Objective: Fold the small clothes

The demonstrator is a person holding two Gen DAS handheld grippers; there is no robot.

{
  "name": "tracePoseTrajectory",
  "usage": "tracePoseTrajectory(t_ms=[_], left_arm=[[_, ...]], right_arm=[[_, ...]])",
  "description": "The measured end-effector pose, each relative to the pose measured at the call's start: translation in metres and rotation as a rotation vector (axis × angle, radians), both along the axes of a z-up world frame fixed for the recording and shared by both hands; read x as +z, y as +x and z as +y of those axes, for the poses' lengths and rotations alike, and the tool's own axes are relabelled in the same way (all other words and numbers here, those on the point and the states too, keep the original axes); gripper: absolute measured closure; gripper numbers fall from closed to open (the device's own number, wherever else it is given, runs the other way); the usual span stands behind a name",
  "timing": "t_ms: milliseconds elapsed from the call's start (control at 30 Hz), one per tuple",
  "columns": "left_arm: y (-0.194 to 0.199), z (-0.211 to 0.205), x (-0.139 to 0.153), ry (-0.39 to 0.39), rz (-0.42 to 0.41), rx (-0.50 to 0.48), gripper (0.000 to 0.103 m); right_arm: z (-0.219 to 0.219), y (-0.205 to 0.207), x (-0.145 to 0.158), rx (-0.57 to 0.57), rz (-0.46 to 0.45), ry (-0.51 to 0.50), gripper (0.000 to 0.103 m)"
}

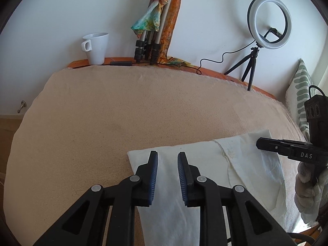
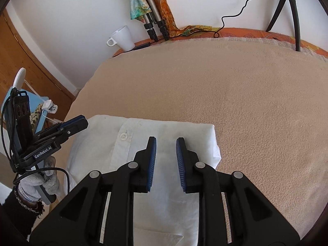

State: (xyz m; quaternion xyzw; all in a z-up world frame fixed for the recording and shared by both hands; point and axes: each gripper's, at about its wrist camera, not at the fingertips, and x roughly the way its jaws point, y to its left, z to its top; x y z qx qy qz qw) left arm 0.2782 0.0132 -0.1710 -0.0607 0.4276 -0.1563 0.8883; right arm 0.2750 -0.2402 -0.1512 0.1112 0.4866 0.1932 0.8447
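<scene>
The white shirt (image 2: 143,143) lies folded into a compact rectangle at the near edge of the surface (image 2: 235,94), which is covered with a beige fleece blanket. A button placket with one visible button (image 2: 123,136) runs along the shirt's upper layer, left of centre in the right wrist view. In the left wrist view the same garment (image 1: 194,164) shows a seam and a looser, creased flap on its right side.

The left gripper (image 1: 167,157) hangs over the left part of the shirt, jaws spread with bare fabric visible between the blue pads; nothing is held. The right gripper (image 2: 166,143) hangs over the right part of the shirt, jaws likewise parted and holding nothing. Whether either set of fingertips touches the cloth cannot be told.

Each gripper shows in the other's view: the left gripper at the shirt's left edge, held by a hand in a light knit glove (image 2: 39,182); the right gripper at the shirt's far right corner.

At the far edge, against the wall, stand a white mug (image 1: 96,48), a folded tripod (image 1: 151,41) draped with a coloured scarf (image 1: 151,18), and a ring light (image 1: 269,21) on a small stand, its cable trailing along the surface.
</scene>
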Motion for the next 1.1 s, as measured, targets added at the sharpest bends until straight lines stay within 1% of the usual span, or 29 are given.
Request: tracePoseTrajectory(t_ms=[100,167,200,267,333,367,400,433,467,500,567,600,633,667,700,733,767,800,867,967,1000,1100], left_arm=[[0.008,0.002,-0.018,0.027,0.025,0.02,0.084],[0.008,0.004,-0.026,0.046,0.014,0.033,0.083],[0.007,0.004,-0.029,0.046,0.007,0.037,0.083],[0.008,0.006,-0.03,0.048,0.001,0.049,0.083],[0.01,0.012,-0.029,0.074,0.003,0.091,0.084],[0.012,0.017,-0.029,0.112,0.006,0.127,0.084],[0.014,0.026,-0.029,0.114,0.018,0.157,0.084],[0.014,0.038,-0.029,0.088,0.033,0.189,0.087],[0.012,0.05,-0.028,0.051,0.041,0.212,0.089],[0.007,0.06,-0.025,0.028,0.041,0.228,0.089],[-0.004,0.074,-0.015,0.0,0.026,0.242,0.087],[-0.01,0.08,-0.01,-0.02,0.02,0.244,0.085],[-0.017,0.085,-0.006,-0.048,0.018,0.245,0.078],[-0.023,0.09,-0.002,-0.094,0.025,0.243,0.072],[-0.029,0.095,0.0,-0.16,0.042,0.233,0.069],[-0.034,0.099,0.001,-0.226,0.059,0.223,0.068],[-0.037,0.101,0.002,-0.275,0.073,0.214,0.068],[-0.04,0.101,0.002,-0.305,0.083,0.204,0.068],[-0.038,0.097,0.001,-0.347,0.114,0.178,0.065],[-0.033,0.088,-0.008,-0.459,0.2,0.162,0.062],[-0.032,0.084,-0.011,-0.48,0.225,0.156,0.062],[-0.032,0.074,-0.017,-0.471,0.251,0.154,0.06]], right_arm=[[-0.008,0.008,-0.008,-0.025,0.017,-0.017,0.082],[-0.009,0.012,-0.014,-0.043,0.015,-0.055,0.083],[-0.01,0.014,-0.017,-0.057,0.015,-0.081,0.086],[-0.017,0.018,-0.025,-0.084,0.034,-0.083,0.09],[-0.024,0.02,-0.029,-0.107,0.044,-0.07,0.103],[-0.026,0.021,-0.029,-0.117,0.051,-0.082,0.103],[-0.028,0.022,-0.027,-0.128,0.058,-0.083,0.103],[-0.031,0.022,-0.024,-0.151,0.062,-0.111,0.101],[-0.035,0.021,-0.02,-0.172,0.059,-0.14,0.095],[-0.04,0.017,-0.014,-0.188,0.047,-0.142,0.094],[-0.055,0.008,0.001,-0.204,0.036,-0.072,0.091],[-0.062,0.003,0.007,-0.214,0.036,-0.039,0.084],[-0.068,-0.003,0.013,-0.218,0.034,-0.004,0.073],[-0.074,-0.009,0.019,-0.218,0.03,0.029,0.067],[-0.078,-0.015,0.023,-0.216,0.025,0.053,0.057],[-0.08,-0.022,0.027,-0.21,0.022,0.07,0.054],[-0.082,-0.028,0.029,-0.2,0.025,0.091,0.054],[-0.083,-0.033,0.029,-0.191,0.033,0.116,0.054],[-0.083,-0.043,0.028,-0.178,0.058,0.162,0.054],[-0.077,-0.054,0.022,-0.152,0.097,0.199,0.054],[-0.075,-0.056,0.02,-0.148,0.109,0.2,0.054],[-0.07,-0.062,0.01,-0.148,0.131,0.187,0.054]])
